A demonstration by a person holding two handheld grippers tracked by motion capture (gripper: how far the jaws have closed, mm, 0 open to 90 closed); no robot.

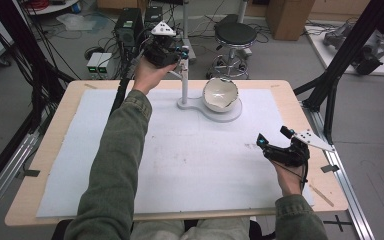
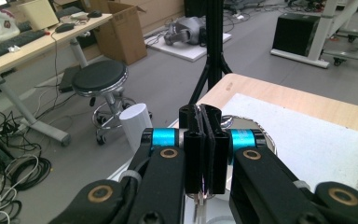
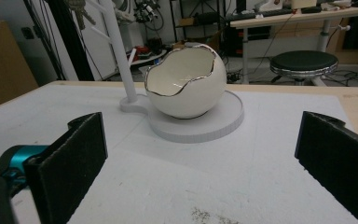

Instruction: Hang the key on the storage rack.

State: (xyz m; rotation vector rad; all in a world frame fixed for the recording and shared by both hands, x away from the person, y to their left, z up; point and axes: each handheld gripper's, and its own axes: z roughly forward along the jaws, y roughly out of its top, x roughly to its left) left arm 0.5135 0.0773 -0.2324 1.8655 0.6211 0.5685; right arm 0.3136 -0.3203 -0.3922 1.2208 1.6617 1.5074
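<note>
Definitely a robotics lab or research workshop. A wooden table [image 1: 55, 150] is boxed in by a black metal frame [image 1: 345, 55], cables [image 2: 9, 172] are sprawled over the grey floor, computer towers [image 1: 129, 25] are parked behind, and a round stool [image 1: 235, 35], cardboard boxes [image 2: 121, 28] and a keyboard-covered desk [image 2: 37, 42] are seen around.

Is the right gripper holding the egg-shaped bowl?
No, the right gripper is open and the bowl sits apart on its white stand.
</note>
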